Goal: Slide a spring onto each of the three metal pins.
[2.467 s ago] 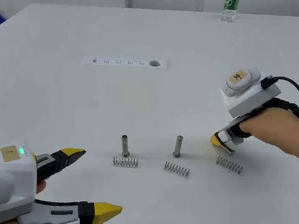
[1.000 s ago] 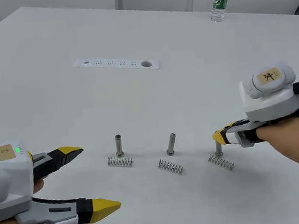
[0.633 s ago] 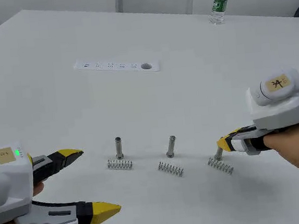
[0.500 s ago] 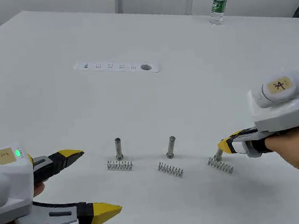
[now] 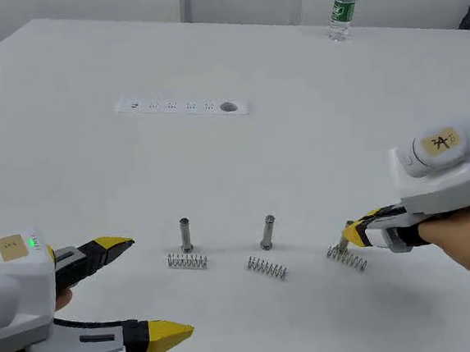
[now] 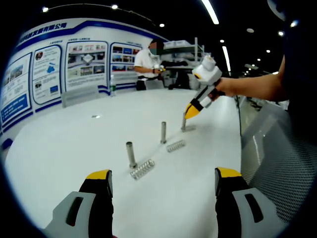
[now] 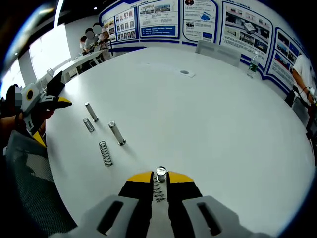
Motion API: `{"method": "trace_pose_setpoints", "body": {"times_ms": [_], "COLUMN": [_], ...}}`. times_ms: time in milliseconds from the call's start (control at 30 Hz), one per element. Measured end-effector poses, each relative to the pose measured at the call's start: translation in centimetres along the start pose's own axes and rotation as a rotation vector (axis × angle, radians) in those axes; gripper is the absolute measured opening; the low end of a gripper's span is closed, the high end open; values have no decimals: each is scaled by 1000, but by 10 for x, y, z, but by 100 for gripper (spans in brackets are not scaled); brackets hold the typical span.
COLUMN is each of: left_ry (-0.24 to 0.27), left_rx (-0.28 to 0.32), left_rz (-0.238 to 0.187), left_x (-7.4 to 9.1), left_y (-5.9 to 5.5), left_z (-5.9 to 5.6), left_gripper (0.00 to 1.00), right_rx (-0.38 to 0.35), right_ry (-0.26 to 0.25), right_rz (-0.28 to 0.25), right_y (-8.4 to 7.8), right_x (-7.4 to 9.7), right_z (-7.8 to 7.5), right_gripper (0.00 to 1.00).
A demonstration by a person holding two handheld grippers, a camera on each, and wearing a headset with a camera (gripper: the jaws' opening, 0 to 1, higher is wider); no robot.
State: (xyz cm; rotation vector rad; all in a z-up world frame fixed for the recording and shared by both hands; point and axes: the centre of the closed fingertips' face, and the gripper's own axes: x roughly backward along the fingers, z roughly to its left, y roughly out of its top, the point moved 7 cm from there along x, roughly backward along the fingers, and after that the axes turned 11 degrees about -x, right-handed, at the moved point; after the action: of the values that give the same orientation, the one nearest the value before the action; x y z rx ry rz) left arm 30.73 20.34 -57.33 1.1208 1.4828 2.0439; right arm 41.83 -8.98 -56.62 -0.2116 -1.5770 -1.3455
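Three metal pins stand in a row on the white table: left pin (image 5: 185,234), middle pin (image 5: 267,232), right pin (image 5: 342,244). A spring lies in front of each: left spring (image 5: 186,262), middle spring (image 5: 266,267), right spring (image 5: 346,258). My right gripper (image 5: 354,233) is shut, its yellow tips right at the top of the right pin (image 7: 160,172); the right spring (image 7: 158,191) shows through the slit between its jaws. My left gripper (image 5: 146,289) hangs wide open at the near left, holding nothing, well short of the left pin (image 6: 131,154) and left spring (image 6: 142,168).
A white power strip (image 5: 181,106) lies further back on the table. A water bottle (image 5: 338,6) stands at the far edge. In the left gripper view the table's edge (image 6: 241,148) runs along the right, and people stand in the background.
The right gripper, which had the right pin at the table 2.5 s ago, rose off it and has come back down to its top. The pin now stands. The left gripper has stayed put.
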Motion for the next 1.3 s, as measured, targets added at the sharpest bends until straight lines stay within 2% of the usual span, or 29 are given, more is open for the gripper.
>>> {"method": "trace_pose_setpoints", "body": {"times_ms": [167,333,567,967,1300], "left_ry": [-4,-5,-8,-5,-8], "left_rx": [-3,-4,-4,-8,-7], "left_rz": [2,-2,-3,-4,-2], "left_x": [0,0,-1,1,1], "left_y": [0,1,1,3,4], "left_z": [0,0,-1,-1,-3], "left_gripper": [86,86,86,86,86], "right_rx": [0,17,85,209,278], "right_ry": [1,5,33,100,122], "right_rz": [-20,-12,35,129,186], "right_y": [-1,-5,-17,-27,-32], "right_x": [6,8,5,-6,-17], "right_z": [-1,-4,-6,-5,-10], "right_gripper": [13,13,16,17,16]}}
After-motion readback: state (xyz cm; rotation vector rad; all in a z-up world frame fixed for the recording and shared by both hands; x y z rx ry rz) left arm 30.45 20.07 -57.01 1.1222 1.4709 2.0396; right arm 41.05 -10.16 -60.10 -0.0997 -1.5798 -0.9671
